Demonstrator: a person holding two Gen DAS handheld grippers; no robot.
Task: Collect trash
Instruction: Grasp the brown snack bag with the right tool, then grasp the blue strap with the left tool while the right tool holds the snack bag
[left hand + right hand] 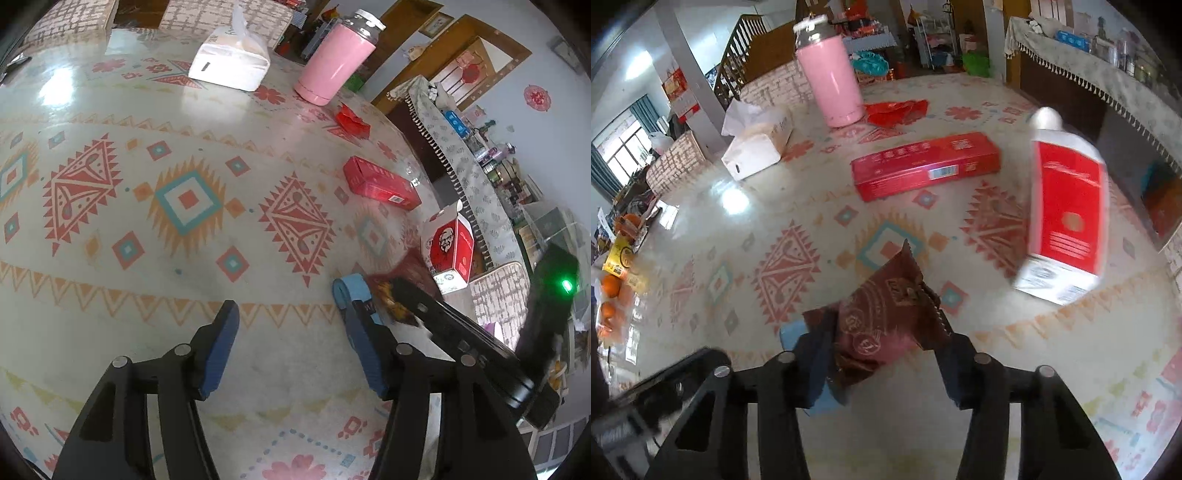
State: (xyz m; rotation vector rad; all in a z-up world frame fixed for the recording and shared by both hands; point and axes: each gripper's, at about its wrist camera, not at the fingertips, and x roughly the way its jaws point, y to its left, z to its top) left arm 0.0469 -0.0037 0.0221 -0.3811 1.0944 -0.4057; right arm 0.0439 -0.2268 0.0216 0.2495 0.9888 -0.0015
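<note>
My right gripper (879, 343) is shut on a dark red snack wrapper (882, 317) and holds it just above the patterned tablecloth (775, 229). My left gripper (286, 332) stands open over bare cloth, nothing between its blue pads. In the left wrist view the right gripper's black body (461, 332) lies just to the right, with the wrapper (391, 301) at its tip. A long red box (923, 166) (380, 184) lies flat ahead. A red-and-white fried-chicken carton (1067, 214) (448, 247) stands at the right. A crumpled red wrapper (897, 110) (352, 122) lies beside the pink tumbler.
A pink tumbler (831, 81) (336, 59) and a white tissue box (757, 147) (231, 62) stand at the far side. Oranges (609, 295) sit off the left edge. A sideboard (1108, 74) with a fringed cloth runs past the table's right edge.
</note>
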